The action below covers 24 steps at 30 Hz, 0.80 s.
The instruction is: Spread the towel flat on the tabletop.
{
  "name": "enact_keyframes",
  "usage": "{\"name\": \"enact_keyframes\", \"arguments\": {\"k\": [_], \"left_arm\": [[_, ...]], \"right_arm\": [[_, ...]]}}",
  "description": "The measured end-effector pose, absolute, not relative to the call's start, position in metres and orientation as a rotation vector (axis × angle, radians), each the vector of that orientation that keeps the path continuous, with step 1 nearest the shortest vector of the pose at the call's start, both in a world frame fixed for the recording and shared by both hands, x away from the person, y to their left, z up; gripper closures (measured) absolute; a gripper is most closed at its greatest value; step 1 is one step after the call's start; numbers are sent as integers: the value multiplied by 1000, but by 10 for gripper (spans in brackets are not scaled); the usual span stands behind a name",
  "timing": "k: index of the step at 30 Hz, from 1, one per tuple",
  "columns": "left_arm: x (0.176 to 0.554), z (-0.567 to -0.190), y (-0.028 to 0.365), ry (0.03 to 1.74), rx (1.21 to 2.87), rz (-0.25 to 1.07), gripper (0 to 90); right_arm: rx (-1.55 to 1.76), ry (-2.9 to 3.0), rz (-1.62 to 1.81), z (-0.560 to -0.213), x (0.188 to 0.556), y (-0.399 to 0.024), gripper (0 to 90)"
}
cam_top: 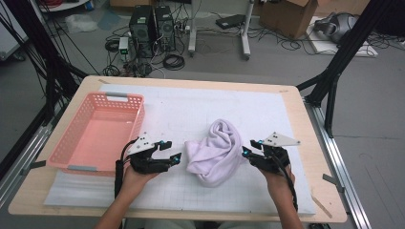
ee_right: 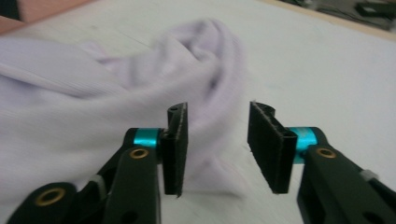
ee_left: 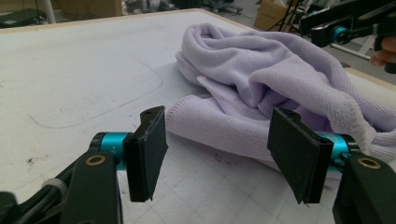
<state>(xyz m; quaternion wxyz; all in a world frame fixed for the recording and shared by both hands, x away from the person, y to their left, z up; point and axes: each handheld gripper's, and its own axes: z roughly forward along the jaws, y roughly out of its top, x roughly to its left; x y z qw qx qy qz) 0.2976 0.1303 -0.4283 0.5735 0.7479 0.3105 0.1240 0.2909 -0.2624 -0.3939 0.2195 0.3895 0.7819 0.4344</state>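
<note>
A crumpled lavender towel (cam_top: 216, 151) lies in a heap on the white mat near the middle of the table. My left gripper (cam_top: 175, 157) sits just left of the heap, jaws open and empty; in the left gripper view the towel (ee_left: 261, 79) lies right beyond the pads (ee_left: 148, 151). My right gripper (cam_top: 247, 153) is at the heap's right edge. Its jaws stand apart with nothing between them in the right gripper view, where the towel (ee_right: 93, 93) spreads ahead and to the left. The right gripper (ee_left: 341, 32) also appears far off in the left gripper view.
A pink plastic basket (cam_top: 71, 143) stands empty at the table's left side. The white gridded mat (cam_top: 191, 109) covers most of the wooden tabletop (cam_top: 310, 143). Computer towers, cables and boxes sit on the floor beyond the far edge.
</note>
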Motion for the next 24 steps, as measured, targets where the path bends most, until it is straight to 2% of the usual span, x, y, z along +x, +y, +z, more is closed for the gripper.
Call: {"name": "enact_keyframes", "arguments": {"k": [6, 11, 13, 14, 15, 16, 24], "left_arm": [[298, -428, 131, 731, 1756, 296, 375], [298, -429, 132, 739, 1749, 298, 375], [298, -429, 132, 738, 1749, 302, 374], [299, -429, 132, 739, 1748, 302, 374], [299, -429, 132, 744, 1745, 301, 374], [299, -429, 132, 747, 1744, 301, 374], [298, -429, 132, 752, 1740, 300, 375]], "right_arm": [[836, 2338, 1373, -387, 295, -224, 444], [697, 2490, 1296, -394, 304, -197, 448], [661, 2537, 1252, -397, 310, -190, 514], [639, 2572, 1227, -398, 313, -187, 612], [618, 2621, 1227, -399, 316, -185, 761], [597, 2644, 1230, -400, 319, -185, 790], [962, 2233, 1313, -370, 349, -223, 810]]}}
